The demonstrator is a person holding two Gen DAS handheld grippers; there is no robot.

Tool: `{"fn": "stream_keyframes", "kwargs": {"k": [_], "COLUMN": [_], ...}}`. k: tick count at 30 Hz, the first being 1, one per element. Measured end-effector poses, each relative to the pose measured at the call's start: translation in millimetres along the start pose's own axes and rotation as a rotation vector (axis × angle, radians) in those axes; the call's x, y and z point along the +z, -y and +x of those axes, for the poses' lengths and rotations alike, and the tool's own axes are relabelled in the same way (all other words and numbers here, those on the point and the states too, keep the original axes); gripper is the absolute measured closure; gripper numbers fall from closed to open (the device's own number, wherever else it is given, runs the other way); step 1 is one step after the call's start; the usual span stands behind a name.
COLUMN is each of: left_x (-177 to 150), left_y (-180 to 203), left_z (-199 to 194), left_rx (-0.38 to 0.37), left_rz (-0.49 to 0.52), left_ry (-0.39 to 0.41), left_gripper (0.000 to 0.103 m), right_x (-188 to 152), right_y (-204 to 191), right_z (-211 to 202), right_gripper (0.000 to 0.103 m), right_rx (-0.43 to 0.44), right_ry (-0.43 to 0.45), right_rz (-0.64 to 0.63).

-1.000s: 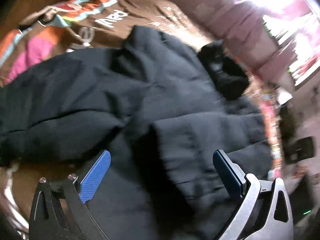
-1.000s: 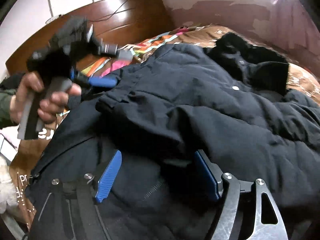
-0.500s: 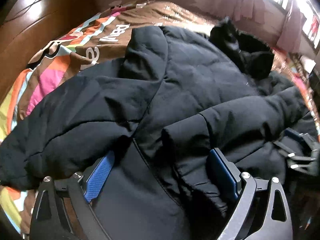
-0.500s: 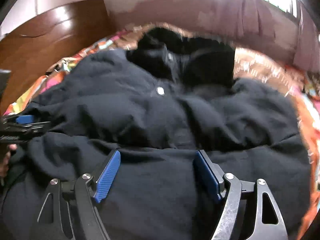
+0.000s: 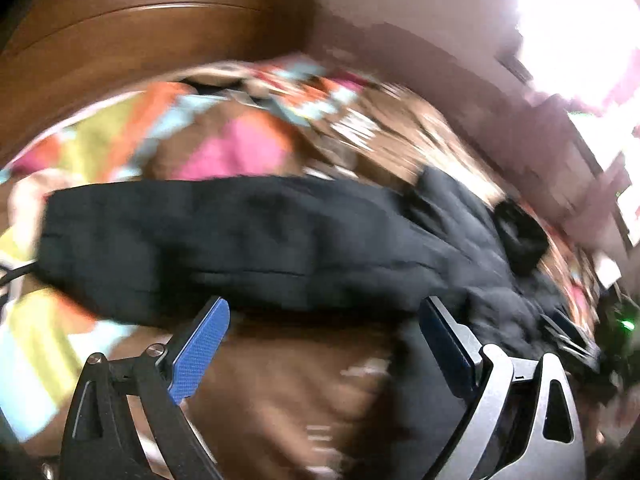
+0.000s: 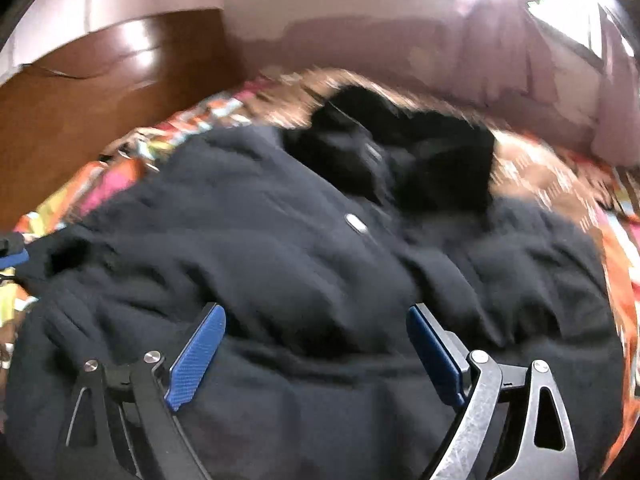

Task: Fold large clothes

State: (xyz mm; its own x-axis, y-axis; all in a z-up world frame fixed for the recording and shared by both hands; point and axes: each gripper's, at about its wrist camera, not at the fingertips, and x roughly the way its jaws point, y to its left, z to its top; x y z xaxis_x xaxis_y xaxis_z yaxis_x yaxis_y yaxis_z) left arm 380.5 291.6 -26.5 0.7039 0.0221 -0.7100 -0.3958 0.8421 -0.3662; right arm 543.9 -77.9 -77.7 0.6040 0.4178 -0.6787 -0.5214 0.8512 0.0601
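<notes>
Two grippers show, both with jaws spread wide and nothing held. The left gripper (image 5: 324, 344) hangs over bare brown bedspread (image 5: 288, 384) near the bed's edge; just beyond its fingertips a sleeve (image 5: 224, 240) of the black coat (image 6: 280, 264) stretches across the patterned cover. The right gripper (image 6: 316, 344) sits low over the coat's body. Farther off lies the collar (image 6: 400, 152), perhaps a hood; blur hides which. The headboard (image 5: 152, 32) stands behind.
</notes>
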Motion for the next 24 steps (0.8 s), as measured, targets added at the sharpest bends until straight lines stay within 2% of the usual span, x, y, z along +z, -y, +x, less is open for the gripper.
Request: {"fn": "stream_keyframes", "kwargs": {"k": [2, 5, 7, 9, 11, 15, 18, 20, 22, 24], "left_x": [-1, -4, -7, -8, -5, 4, 12, 12, 10, 11], "left_y": [-38, -88, -116, -140, -158, -177, -188, -197, -202, -196], "left_z": [-8, -10, -6, 8, 20, 45, 54, 59, 61, 59], "left_rx": [0.068, 0.137, 0.145, 0.135, 0.116, 0.092, 0.101, 0.167, 0.207, 0.241], "left_rz": [-0.111, -0.304, -0.414, -0.513, -0.554, -0.558, -0.582, -0.610, -0.625, -0.594], "left_ry": [0.043, 0.060, 0.057, 0.020, -0.001, -0.071, -0.066, -0.077, -0.071, -0.054], "left_gripper": [0.010, 0.010, 0.010, 0.010, 0.011, 0.013, 0.035, 0.062, 0.069, 0.078], "right_x": [14, 27, 37, 43, 51, 53, 47, 43, 42, 42], "right_y": [-25, -59, -86, -101, -118, -130, -136, -135, -132, -125], "right_z": [-2, 1, 7, 10, 12, 10, 10, 12, 16, 22], "right_gripper": [0.012, 0.012, 0.012, 0.012, 0.012, 0.012, 0.012, 0.012, 0.012, 0.012], "right_rx": [0.046, 0.063, 0.056, 0.052, 0.046, 0.047, 0.030, 0.006, -0.035, -0.113], "right_ry": [0.028, 0.020, -0.023, -0.053, -0.077, -0.081, -0.089, -0.097, -0.099, -0.092], "right_rz": [-0.029, -0.103, -0.175, -0.207, -0.223, -0.218, -0.233, -0.234, -0.220, -0.176]}}
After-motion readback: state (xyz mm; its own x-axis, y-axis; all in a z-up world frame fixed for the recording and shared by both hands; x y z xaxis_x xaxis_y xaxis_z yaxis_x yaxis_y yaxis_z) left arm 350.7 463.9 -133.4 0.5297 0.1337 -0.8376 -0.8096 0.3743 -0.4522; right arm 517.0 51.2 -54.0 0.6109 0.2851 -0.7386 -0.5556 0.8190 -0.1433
